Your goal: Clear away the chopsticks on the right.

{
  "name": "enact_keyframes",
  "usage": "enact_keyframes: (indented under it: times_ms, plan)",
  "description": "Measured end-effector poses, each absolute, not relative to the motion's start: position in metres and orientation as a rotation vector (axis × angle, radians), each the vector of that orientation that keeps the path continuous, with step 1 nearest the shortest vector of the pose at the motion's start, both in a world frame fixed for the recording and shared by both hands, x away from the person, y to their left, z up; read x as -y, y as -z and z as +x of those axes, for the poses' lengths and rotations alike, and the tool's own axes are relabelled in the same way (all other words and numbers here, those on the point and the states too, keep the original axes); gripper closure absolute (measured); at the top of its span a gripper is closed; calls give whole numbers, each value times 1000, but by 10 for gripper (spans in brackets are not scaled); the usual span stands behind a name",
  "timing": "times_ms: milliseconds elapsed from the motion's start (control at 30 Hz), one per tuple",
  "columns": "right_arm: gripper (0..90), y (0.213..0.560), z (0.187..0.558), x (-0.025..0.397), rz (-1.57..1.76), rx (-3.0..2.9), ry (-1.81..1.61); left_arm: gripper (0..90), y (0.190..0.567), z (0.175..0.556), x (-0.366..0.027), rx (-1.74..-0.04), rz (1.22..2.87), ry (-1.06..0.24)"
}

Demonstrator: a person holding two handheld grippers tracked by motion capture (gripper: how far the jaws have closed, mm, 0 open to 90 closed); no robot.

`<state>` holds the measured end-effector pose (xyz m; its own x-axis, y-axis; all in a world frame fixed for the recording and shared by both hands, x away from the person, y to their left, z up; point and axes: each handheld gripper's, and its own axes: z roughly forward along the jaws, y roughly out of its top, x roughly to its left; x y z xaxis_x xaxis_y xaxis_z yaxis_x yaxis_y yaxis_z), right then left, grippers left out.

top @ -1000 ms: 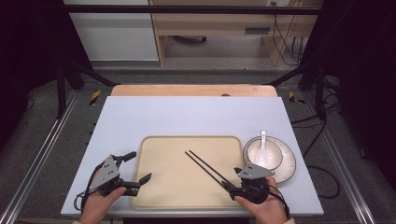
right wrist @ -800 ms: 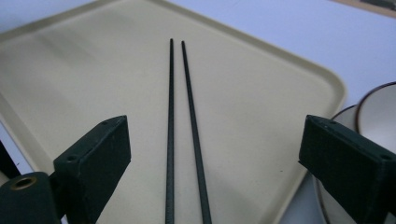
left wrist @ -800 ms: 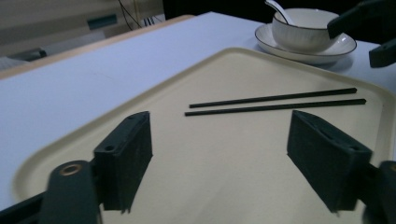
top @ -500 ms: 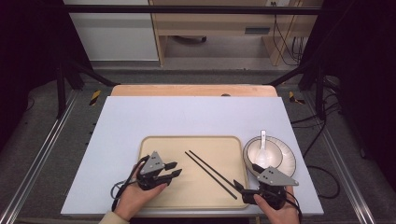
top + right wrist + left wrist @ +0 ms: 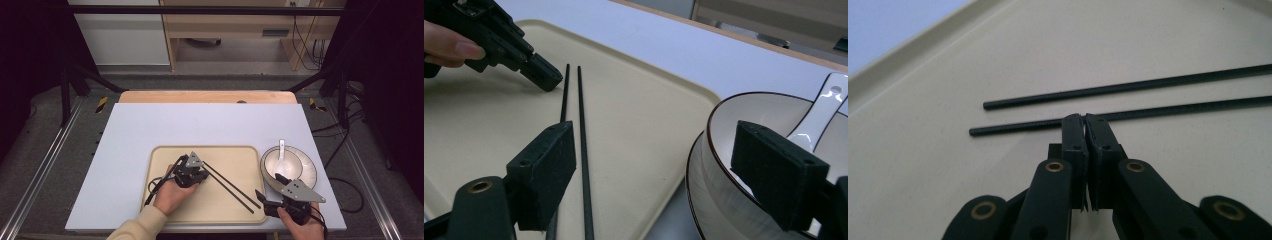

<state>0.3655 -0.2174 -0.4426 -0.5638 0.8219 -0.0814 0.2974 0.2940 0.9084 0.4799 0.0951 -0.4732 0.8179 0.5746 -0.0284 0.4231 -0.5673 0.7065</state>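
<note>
You get even, soft overhead light on the pale lavender surface [image 5: 150, 130], while the room's sides fall dark. Your close black gripper jaws blur; the glossy white ceramic bowl [image 5: 744, 120] shows mild glare.

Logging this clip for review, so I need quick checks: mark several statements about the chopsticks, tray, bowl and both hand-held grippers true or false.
1. The two thin black chopsticks lie on the beige rectangular tray. True.
2. The left hand-held gripper has its jaws spread wide. False: they are shut, tips at the nearer chopstick.
3. A white ceramic spoon rests in the dark-rimmed white bowl. True.
4. The right hand-held gripper is clamped on the bowl's rim. False: its jaws are open, holding nothing.
5. The bowl stands on the tray. False: it stands on a plate beside the tray.
</note>
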Motion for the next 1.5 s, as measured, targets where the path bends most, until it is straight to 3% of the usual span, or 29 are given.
enact_keyframes:
  times_ms: [367, 833, 1500]
  plan:
    - [192, 446, 367, 219, 1020, -2025, -1217, 897, 474, 506, -83, -680, 2266, -239]
    - [197, 448, 367, 221, 1039, -2019, -1194, 898, 473, 528, -36, -545, 2308, -218]
    - [199, 448, 365, 220, 1030, -2022, -1181, 897, 472, 511, -20, -460, 2343, -182]
